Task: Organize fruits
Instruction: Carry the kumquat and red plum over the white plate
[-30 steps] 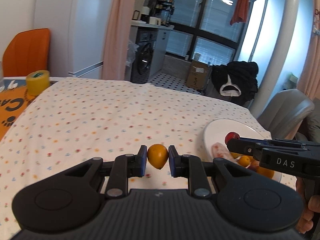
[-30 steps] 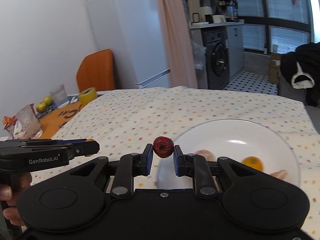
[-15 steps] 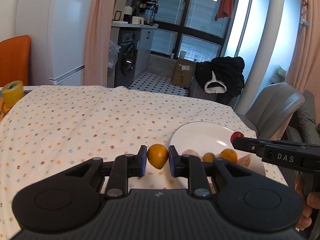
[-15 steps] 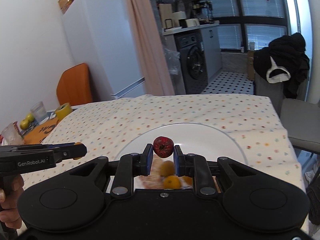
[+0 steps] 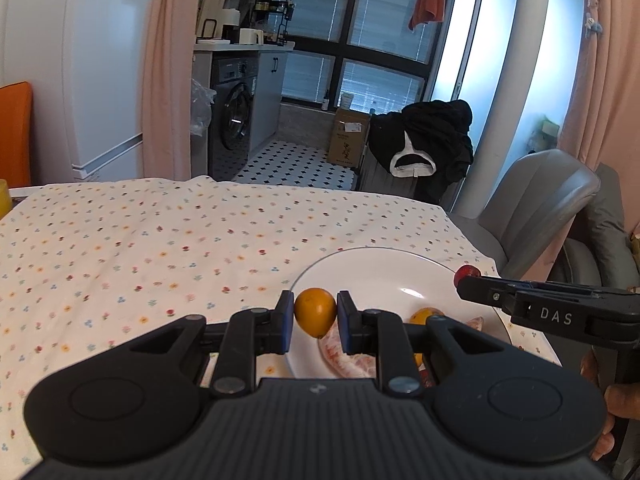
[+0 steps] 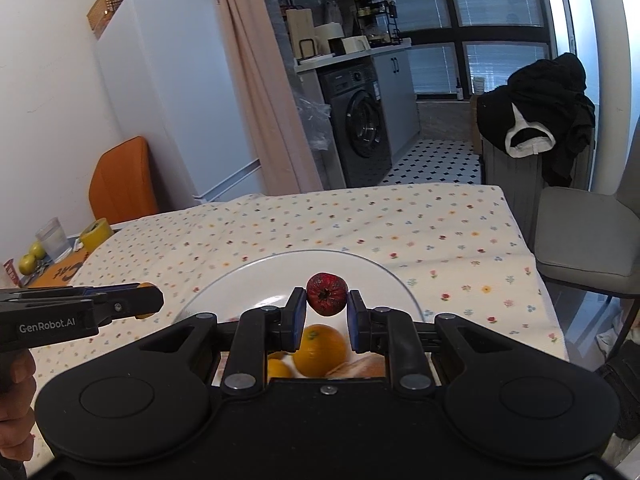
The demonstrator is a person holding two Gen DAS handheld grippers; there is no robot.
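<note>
My left gripper is shut on a small orange fruit, held at the left rim of a white plate. My right gripper is shut on a dark red fruit above the same plate. On the plate lie an orange, a smaller orange fruit and pale pink fruit pieces. From the left wrist view the right gripper comes in from the right with the red fruit at its tip. In the right wrist view the left gripper reaches in from the left.
The table wears a flower-dotted cloth. At its far left stand a yellow tape roll, a glass and green fruits. A grey chair sits past the right edge. A hand holds the left gripper's handle.
Both grippers have moved to the right and forward, over the plate, still holding their fruits. The plate has come closer beneath them, and the orange now shows under the right gripper.
</note>
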